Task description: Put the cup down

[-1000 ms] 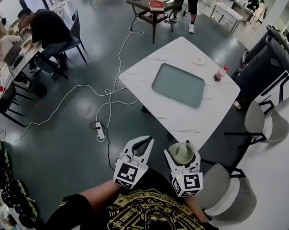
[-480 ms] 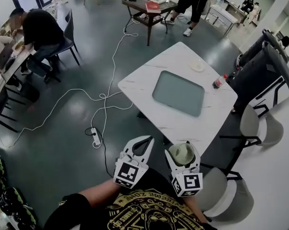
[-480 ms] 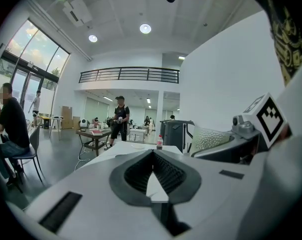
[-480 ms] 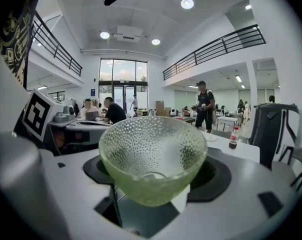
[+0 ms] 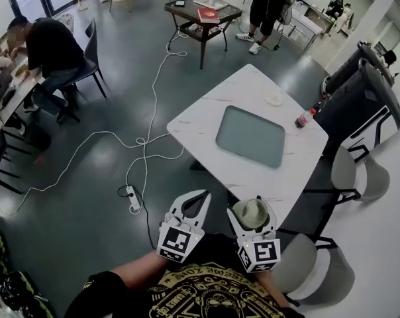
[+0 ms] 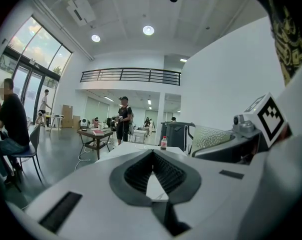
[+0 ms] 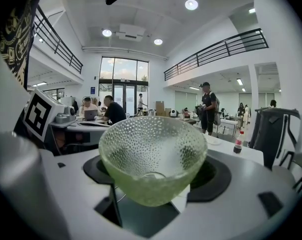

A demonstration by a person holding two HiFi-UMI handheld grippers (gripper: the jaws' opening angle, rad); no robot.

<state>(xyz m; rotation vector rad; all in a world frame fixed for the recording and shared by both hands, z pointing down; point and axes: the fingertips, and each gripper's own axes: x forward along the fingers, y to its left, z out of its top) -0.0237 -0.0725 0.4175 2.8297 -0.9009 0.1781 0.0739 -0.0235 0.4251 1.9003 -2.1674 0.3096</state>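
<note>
A pale green dimpled glass cup (image 5: 251,212) sits upright between the jaws of my right gripper (image 5: 253,204), which is shut on it. In the right gripper view the cup (image 7: 153,159) fills the centre. My left gripper (image 5: 195,203) is held beside it at the same height, shut with nothing in it; its tips meet in the left gripper view (image 6: 152,153). Both hang in the air short of the near corner of a white marble table (image 5: 253,177). On the table lie a grey tray (image 5: 251,136), a small white plate (image 5: 274,99) and a red-capped bottle (image 5: 305,118).
Grey chairs stand at the table's right (image 5: 351,169) and close by my right side (image 5: 312,265). A power strip (image 5: 132,198) and white cables lie on the floor to the left. A person sits at a desk (image 5: 48,45); another stands by a dark coffee table (image 5: 201,13).
Both grippers keep the same pose and the cup stays held. The room has slid a little in the head view, with the table slightly nearer.
</note>
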